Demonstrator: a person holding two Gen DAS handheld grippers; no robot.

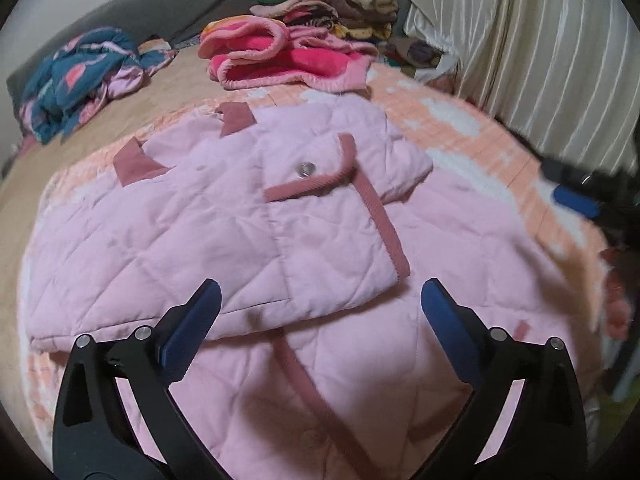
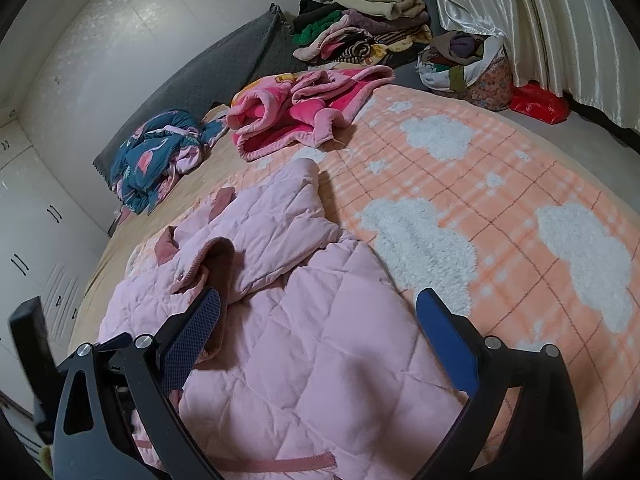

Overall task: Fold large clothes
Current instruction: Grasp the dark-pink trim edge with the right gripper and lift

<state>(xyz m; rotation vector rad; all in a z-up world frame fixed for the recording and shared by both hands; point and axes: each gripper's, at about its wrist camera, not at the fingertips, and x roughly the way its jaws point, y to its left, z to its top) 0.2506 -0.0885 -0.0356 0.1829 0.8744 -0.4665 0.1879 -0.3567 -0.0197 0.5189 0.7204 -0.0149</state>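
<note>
Fleecy bedspread [image 2: 500, 208] under quilted jacket [image 2: 312, 344]

- Quilted jacket [image 1: 200, 216]: pale pink with dusty-rose trim
- Blanket [image 2: 500, 200]: peach plaid with white clouds
- Fleece garment [image 2: 304, 112]: hot pink with lighter pink edging
- Crumpled garment [image 2: 160, 152]: teal with pink print
- Gripper pads [image 1: 192, 332]: blue
</note>
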